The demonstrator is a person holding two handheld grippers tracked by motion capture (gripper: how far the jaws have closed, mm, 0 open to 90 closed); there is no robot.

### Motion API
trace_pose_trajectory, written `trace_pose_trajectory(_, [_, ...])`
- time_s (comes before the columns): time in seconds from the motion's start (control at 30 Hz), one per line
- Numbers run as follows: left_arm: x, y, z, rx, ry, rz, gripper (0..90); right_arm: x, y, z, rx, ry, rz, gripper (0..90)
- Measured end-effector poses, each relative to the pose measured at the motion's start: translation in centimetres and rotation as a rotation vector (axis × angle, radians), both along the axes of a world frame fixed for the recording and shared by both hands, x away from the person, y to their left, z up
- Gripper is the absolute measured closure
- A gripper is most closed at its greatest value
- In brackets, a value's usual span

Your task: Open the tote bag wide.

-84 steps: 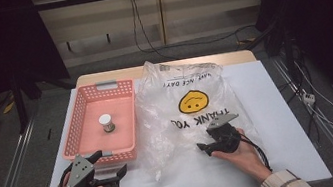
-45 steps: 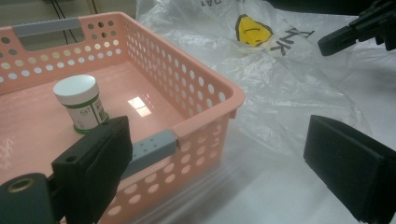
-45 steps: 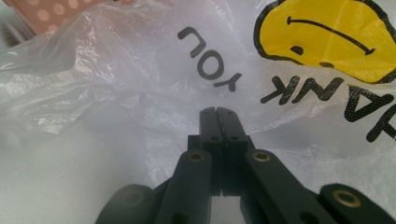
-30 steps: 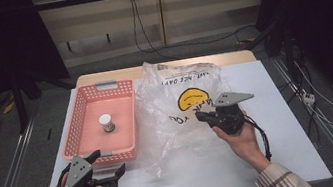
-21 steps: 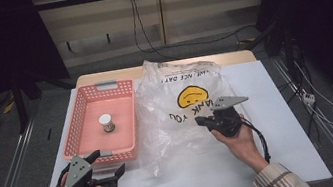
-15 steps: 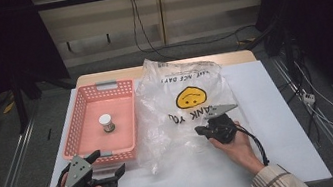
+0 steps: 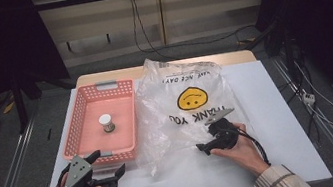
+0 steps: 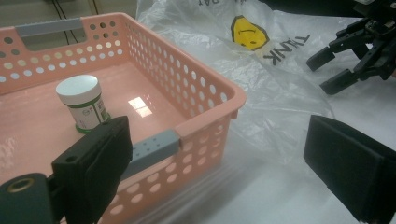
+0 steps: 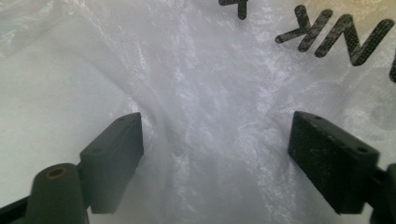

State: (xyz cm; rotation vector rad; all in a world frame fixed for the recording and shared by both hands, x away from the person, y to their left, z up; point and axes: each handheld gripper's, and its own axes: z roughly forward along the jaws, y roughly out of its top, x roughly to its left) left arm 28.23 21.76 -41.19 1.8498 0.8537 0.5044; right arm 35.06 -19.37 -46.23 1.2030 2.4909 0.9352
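Right tool [image 7: 205,146] dropped from bag's mid-right to near edge of plastic bag [image 7: 184,103], jaws open. Left tool [image 7: 115,175] unchanged, open, by pink basket [image 7: 77,120] w/ jar [image 7: 106,122].

The bench [image 7: 278,106] is brightly and evenly lit from above, while the room around it falls into deep darkness. Inside the pink basket [image 8: 196,79], a white glare patch sits on the floor just beside the small jar [image 8: 83,103]. The plastic bag [image 9: 205,116] glints and washes out pale. Close up, the black tongs' jaws look soft and slightly blurred.
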Motion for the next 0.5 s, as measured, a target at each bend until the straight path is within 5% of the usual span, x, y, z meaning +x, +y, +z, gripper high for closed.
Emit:
trace_pose_trajectory(0.03, [0.03,0.05,-0.01,0.001,0.001,0.001,7.6,0.08,-0.07,0.1,-0.005,-0.013,-0.029,37.1])
trace_pose_trajectory(0.07, [0.03,0.05,-0.01,0.001,0.001,0.001,7.6,0.08,-0.07,0.1,-0.005,-0.013,-0.029,37.1])
trace_pose_trajectory(0.17, [0.06,0.0,-0.06,0.003,0.005,-0.002,7.6,0.5,-0.72,0.3,0.001,-0.011,-0.066,58.3])
trace_pose_trajectory(0.3, [0.03,-0.01,-0.03,0.002,0.003,-0.004,7.6,0.44,-0.34,0.42,0.009,0.002,-0.024,87.4])
trace_pose_trajectory(0.5, [0.03,0.06,-0.01,-0.001,0.002,-0.002,7.6,0.62,-0.34,0.56,0.024,0.014,-0.054,89.6])
